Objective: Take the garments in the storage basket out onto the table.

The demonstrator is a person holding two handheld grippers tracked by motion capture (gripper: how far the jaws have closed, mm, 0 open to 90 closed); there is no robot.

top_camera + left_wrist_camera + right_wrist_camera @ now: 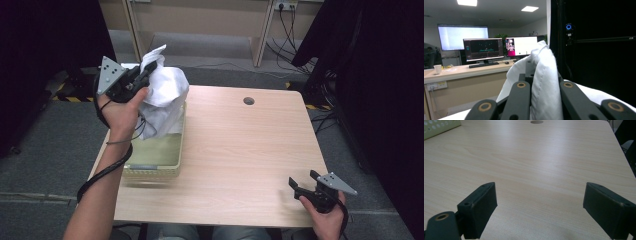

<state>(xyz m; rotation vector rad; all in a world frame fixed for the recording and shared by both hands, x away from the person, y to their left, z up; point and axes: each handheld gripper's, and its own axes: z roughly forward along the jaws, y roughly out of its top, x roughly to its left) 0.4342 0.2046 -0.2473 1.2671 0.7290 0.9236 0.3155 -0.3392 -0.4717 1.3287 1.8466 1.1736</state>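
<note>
In the high view, I have the left gripper raised above the far end of the basket, jaws pinched on a fold of the white cloth. The cloth hangs from the grip, its lower part reaching down into the basket at the table's left edge. The right gripper rests low over the near right corner, jaws spread, nothing between them. In the left gripper view, the jaws squeeze a ridge of cloth that stands up between them, pointing toward a desk with monitors. In the right gripper view, both pads stand wide apart over bare table, the basket corner far off. I judge the lift-out is part done: the cloth is gripped and mostly raised, not yet clear of the basket, and nothing is laid on the table.
</note>
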